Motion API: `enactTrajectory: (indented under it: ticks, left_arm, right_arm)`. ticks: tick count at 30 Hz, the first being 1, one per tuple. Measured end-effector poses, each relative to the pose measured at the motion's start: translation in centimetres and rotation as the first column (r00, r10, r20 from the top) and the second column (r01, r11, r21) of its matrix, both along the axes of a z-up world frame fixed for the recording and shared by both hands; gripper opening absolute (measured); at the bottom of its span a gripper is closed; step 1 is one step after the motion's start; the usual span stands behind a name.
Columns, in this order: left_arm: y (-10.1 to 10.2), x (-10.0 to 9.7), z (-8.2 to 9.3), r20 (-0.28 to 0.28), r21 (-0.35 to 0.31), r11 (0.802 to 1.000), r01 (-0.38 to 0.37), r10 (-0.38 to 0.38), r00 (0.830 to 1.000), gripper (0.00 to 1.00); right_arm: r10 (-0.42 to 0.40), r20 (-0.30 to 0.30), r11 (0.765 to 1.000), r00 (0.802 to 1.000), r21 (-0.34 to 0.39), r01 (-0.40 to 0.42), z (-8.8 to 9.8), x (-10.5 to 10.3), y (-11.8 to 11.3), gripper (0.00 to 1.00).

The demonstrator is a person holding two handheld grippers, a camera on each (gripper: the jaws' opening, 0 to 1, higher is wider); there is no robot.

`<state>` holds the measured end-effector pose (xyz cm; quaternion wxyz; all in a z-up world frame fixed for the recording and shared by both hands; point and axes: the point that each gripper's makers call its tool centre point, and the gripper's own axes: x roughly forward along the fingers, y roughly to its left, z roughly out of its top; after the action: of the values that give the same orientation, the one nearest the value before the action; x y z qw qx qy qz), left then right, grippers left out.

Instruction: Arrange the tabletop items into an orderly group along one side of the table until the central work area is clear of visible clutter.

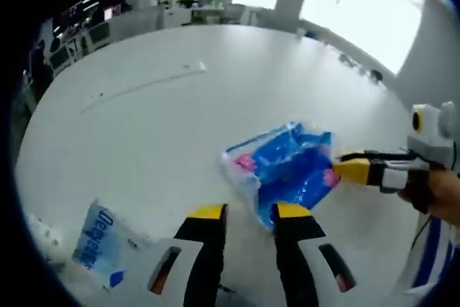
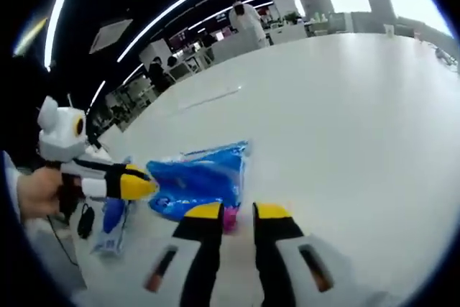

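A crinkled blue plastic packet [image 1: 287,167] with pink patches lies on the white table [image 1: 144,134]. My left gripper [image 1: 249,213] is open, its yellow tips just short of the packet's near corner. My right gripper [image 1: 348,170] comes in from the right, with its tip at the packet's pink edge. In the right gripper view the blue packet [image 2: 198,177] lies just ahead of my right gripper [image 2: 237,212], which is open with the pink corner between its jaws. My left gripper [image 2: 140,186] touches the packet's left end. A white packet with blue lettering [image 1: 104,246] lies by the table's near edge.
A thin white strip [image 1: 144,85] lies far out on the table [image 2: 345,120]. The white-and-blue packet [image 2: 111,228] and a black cord [image 2: 85,221] sit near the table edge. Small dark items [image 1: 374,75] rest at the far rim. Office desks and people stand beyond.
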<state>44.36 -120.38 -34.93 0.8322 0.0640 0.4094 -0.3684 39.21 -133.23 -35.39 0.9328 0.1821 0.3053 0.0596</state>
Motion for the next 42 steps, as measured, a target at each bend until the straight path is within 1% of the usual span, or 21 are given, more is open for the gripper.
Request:
enactTrajectory:
  ticks: [1, 2, 4, 6, 9, 10, 11, 14, 17, 22, 25, 28, 31, 34, 37, 39, 42]
  left_arm:
    - [0.5, 0.1, 0.4, 0.026, 0.000, 1.000, -0.015, 0.015, 1.000, 0.47]
    - [0.7, 0.0, 0.7, 0.042, -0.005, 1.000, -0.018, 0.018, 0.999, 0.53]
    - [1.3, -0.2, 1.5, 0.065, -0.029, 0.999, -0.019, 0.021, 0.998, 0.61]
    - [2.1, -0.6, 2.4, 0.075, -0.039, 0.999, -0.020, 0.023, 0.997, 0.66]
    - [3.5, -1.0, 3.3, 0.073, -0.040, 0.999, -0.022, 0.025, 0.997, 0.72]
    - [4.2, -1.2, 3.7, 0.076, -0.039, 0.999, -0.016, 0.019, 0.997, 0.72]
    - [4.5, -1.2, 3.9, 0.077, -0.039, 0.999, -0.014, 0.017, 0.997, 0.72]
    - [6.5, -1.4, 5.0, 0.094, -0.038, 0.999, -0.005, 0.009, 0.996, 0.74]
    - [8.4, -1.4, 5.8, 0.106, -0.037, 0.999, -0.012, 0.016, 0.994, 0.75]
    - [10.9, -1.5, 6.8, 0.117, -0.044, 0.999, -0.006, 0.011, 0.993, 0.76]
    - [12.6, -1.7, 7.5, 0.124, -0.051, 0.999, -0.010, 0.017, 0.992, 0.75]
    - [13.9, -2.1, 8.0, 0.125, -0.051, 0.999, -0.002, 0.008, 0.992, 0.72]
    - [15.4, -2.3, 9.1, 0.156, -0.054, 0.999, -0.001, 0.009, 0.988, 0.71]
    - [17.1, -2.0, 9.4, 0.158, -0.054, 0.998, -0.007, 0.016, 0.987, 0.71]
    - [18.0, -1.6, 9.6, 0.157, -0.062, 0.998, -0.016, 0.026, 0.987, 0.70]
    - [18.3, -1.6, 9.6, 0.154, -0.065, 0.998, -0.024, 0.034, 0.987, 0.70]
    - [18.3, -1.5, 9.5, 0.154, -0.066, 0.998, -0.019, 0.029, 0.988, 0.69]
  right_arm:
    - [0.005, 0.013, 1.000, 1.000, 0.000, -0.005, 0.2, 0.0, 0.0, 0.33]
    - [0.007, 0.026, 1.000, 1.000, -0.002, -0.007, 0.6, 0.0, 0.0, 0.38]
    - [0.004, 0.039, 1.000, 0.999, -0.015, -0.004, 1.2, -0.4, -0.1, 0.44]
    - [-0.003, 0.050, 1.000, 0.999, -0.005, 0.003, 1.6, -0.5, 0.0, 0.53]
    - [-0.019, 0.052, 1.000, 0.998, 0.015, 0.018, 2.6, -1.1, 0.5, 0.60]
    - [-0.025, 0.057, 1.000, 0.998, 0.007, 0.025, 2.9, -1.3, 0.6, 0.62]
    - [-0.024, 0.055, 1.000, 0.998, 0.005, 0.024, 3.2, -1.5, 0.9, 0.64]
    - [-0.040, 0.045, 0.999, 0.998, 0.021, 0.039, 4.0, -2.6, 1.5, 0.64]
    - [-0.055, 0.042, 0.998, 0.998, 0.018, 0.054, 4.8, -4.0, 1.8, 0.64]
    - [-0.097, 0.028, 0.995, 0.995, 0.030, 0.096, 4.9, -6.1, 1.8, 0.64]
    - [-0.112, 0.006, 0.993, 0.994, 0.031, 0.112, 4.8, -7.5, 2.1, 0.64]
    - [-0.142, -0.001, 0.988, 0.990, 0.053, 0.142, 5.1, -8.7, 2.4, 0.63]
    - [-0.157, -0.004, 0.985, 0.988, 0.063, 0.157, 5.1, -9.2, 2.9, 0.62]
    - [-0.178, -0.010, 0.982, 0.984, 0.068, 0.178, 5.0, -9.5, 3.0, 0.61]
    - [-0.193, -0.003, 0.979, 0.981, 0.071, 0.193, 5.4, -9.5, 3.0, 0.61]
    - [-0.189, 0.001, 0.980, 0.982, 0.063, 0.188, 5.8, -9.4, 3.1, 0.61]
    - [-0.183, 0.009, 0.982, 0.983, 0.052, 0.182, 6.3, -9.3, 3.4, 0.60]
